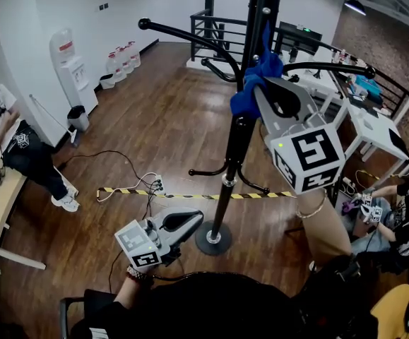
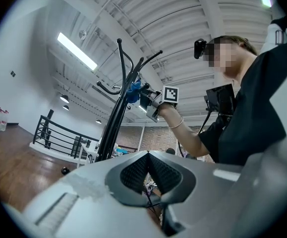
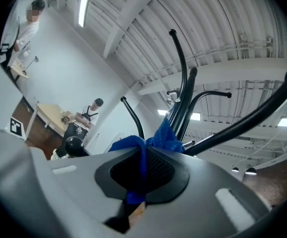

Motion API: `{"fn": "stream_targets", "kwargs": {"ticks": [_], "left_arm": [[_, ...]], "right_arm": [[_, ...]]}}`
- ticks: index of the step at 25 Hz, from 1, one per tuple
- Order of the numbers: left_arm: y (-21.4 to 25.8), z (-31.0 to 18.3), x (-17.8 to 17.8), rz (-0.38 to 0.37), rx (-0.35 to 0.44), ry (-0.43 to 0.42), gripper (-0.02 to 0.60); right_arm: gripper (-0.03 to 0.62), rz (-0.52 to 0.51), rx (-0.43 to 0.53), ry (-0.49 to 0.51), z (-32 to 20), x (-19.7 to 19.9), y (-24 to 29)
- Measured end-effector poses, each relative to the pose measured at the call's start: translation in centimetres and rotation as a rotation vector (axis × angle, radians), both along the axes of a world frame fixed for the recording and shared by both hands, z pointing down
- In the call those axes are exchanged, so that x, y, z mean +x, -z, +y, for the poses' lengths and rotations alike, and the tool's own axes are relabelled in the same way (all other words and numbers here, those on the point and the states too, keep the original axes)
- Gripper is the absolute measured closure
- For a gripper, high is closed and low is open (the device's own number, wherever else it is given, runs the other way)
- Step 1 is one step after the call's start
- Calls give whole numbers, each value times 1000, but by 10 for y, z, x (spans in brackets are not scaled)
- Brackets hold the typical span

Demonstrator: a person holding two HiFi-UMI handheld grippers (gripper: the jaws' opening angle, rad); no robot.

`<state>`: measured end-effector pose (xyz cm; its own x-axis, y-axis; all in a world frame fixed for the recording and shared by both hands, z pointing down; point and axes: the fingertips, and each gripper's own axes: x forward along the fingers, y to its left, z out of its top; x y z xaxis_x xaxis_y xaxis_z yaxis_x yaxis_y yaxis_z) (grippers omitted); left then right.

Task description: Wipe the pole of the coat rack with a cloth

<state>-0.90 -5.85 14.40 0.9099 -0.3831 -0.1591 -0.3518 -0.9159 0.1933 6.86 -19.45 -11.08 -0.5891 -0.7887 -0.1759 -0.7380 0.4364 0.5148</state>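
Wooden floor (image 1: 155,129) bears the coat rack (image 1: 213,240); right gripper (image 1: 264,87), clamping blue cloth (image 1: 249,101) at its pole (image 1: 238,143), might tip it if pushed hard; left gripper (image 1: 193,217) closed, empty

Readable words or numbers: none in any view.
Right marker cube (image 1: 309,159): black-and-white square code patterns, no letters.
Left marker cube (image 1: 139,246): the same kind of pattern.
Water dispenser (image 1: 68,66): red label, print too small to read.
Floor tape (image 1: 190,195): yellow-and-black stripes, no wording.
Green lit sign (image 1: 304,29): too small to read.
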Motion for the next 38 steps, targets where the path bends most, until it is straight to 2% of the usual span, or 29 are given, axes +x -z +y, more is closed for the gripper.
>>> {"fn": "stream_targets", "kwargs": {"ticks": [7,11,17,21,24,27,31,35,38], "left_arm": [[-7,-1,1,-33,-14,-1,575],[-8,0,7,-45,-23,-3,575],[-6,4,17,-45,-25,-7,575],[-7,1,12,-42,-33,0,575],[-8,-2,8,-39,-35,9,575],[-9,-2,7,-34,-35,19,575],[-7,-3,6,-19,-32,20,575],[-4,-2,4,0,-23,21,575],[-3,-1,2,0,-22,28,575]], "right_arm": [[571,-62,-41,73,5,8,-19],[571,-82,-69,75,8,20,-32],[571,-91,-167,75,-4,35,-72],[571,-117,-145,103,-2,36,-75],[570,-200,-64,116,9,48,-52],[571,-350,103,111,34,80,-6],[571,-494,286,38,56,133,48],[571,-608,390,0,69,168,78],[571,-647,435,-1,79,181,82]]}}
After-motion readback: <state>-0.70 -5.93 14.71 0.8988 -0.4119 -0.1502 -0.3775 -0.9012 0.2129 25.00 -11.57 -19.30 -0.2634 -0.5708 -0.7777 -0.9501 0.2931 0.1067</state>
